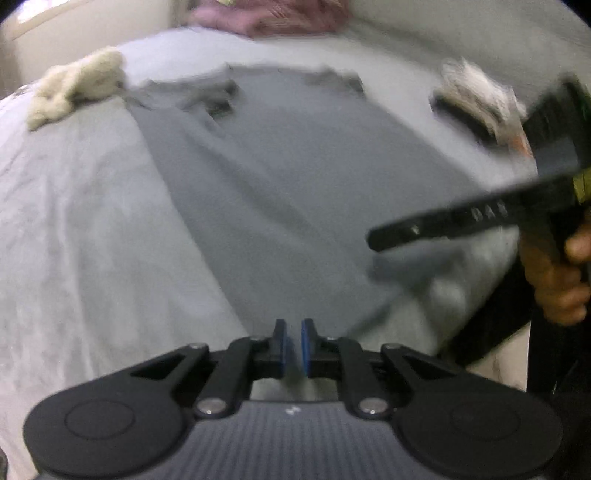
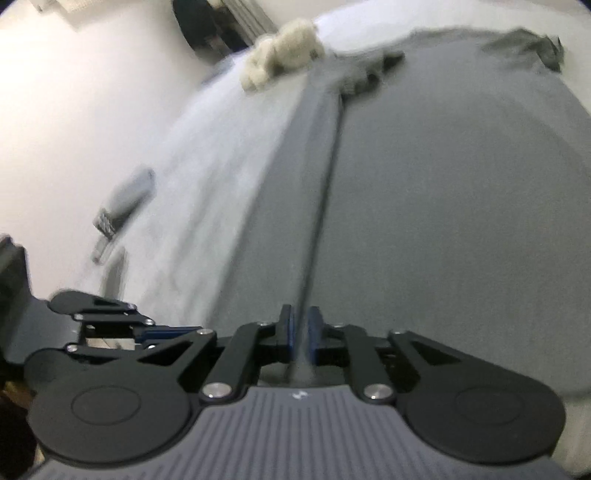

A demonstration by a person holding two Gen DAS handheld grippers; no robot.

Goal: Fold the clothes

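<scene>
Item: your large grey cotton T-shirt [image 1: 280, 177], laid flat on the pale, white-sheeted bed [image 1: 74, 229], its neck end far from you and its hem nearest your hands.

Left gripper [image 1: 293, 347]: jaws nearly pressed together at the near hem. A sliver of grey shows between the blue pads, but blur hides whether they truly pinch the cloth.

Right gripper [image 2: 300, 334]: jaws close-set, with a raised grey ridge of the shirt running straight into the gap — pinched, as best you can judge. Your right hand [image 1: 561, 280] holds the handle at the frame's edge.

Progress: early, by my judgement. One long lengthwise crease [image 2: 325, 192] shows along the shirt's left side, perhaps a first side fold; the cross folds are not yet done.

Also present: a cream fluffy garment [image 1: 74, 88], a pinkish cloth [image 1: 266, 18] and a whitish patterned bundle [image 1: 476, 96], all awaiting folding.

Unclear: both views are motion-blurred; the sleeves are bunched and hard to read — the dark object on the sheet [image 2: 125, 203] cannot be identified.
</scene>
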